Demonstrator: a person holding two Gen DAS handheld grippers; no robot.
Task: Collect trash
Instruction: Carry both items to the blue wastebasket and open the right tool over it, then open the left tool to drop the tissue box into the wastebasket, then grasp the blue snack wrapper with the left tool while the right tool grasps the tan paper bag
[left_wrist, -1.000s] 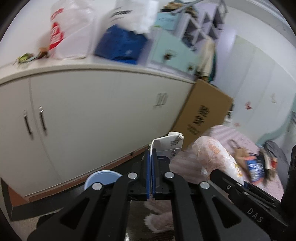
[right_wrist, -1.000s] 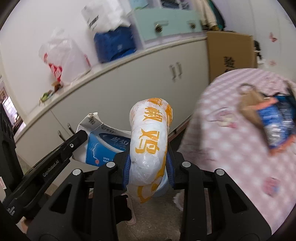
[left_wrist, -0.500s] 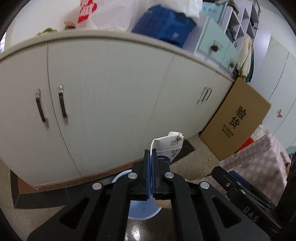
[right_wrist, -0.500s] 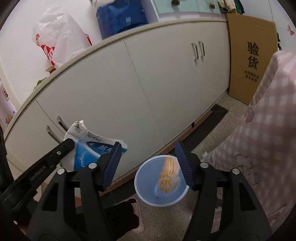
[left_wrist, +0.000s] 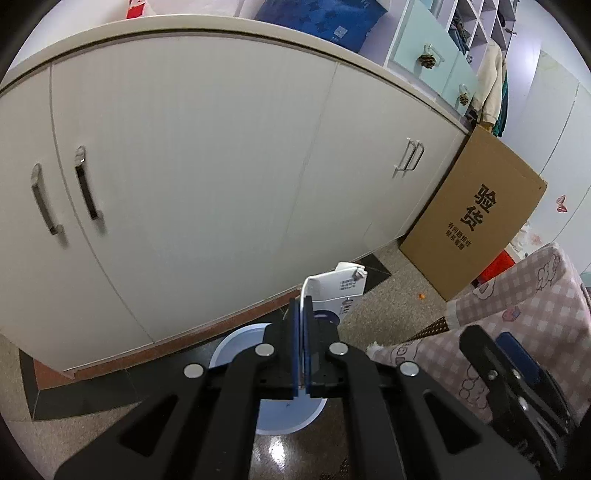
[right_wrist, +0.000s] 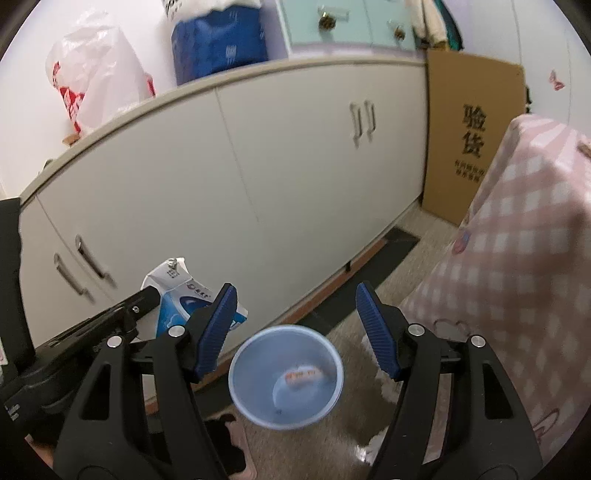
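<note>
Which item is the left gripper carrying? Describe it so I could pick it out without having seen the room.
Find the long white cabinet and the blue bin on the floor before it. Just left of the bin in the right wrist view, the left gripper pinches a blue-and-white carton. Its torn-open white top sets it apart from the wrapper inside the bin.

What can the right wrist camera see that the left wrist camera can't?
Only the right wrist view looks inside the blue bin, where a wrapper lies, and shows the opening, empty right hand-held gripper. Only the left wrist view shows the left hand-held gripper end-on, shut on the carton. Both show bin, carton, white cabinets and cardboard box.
</note>
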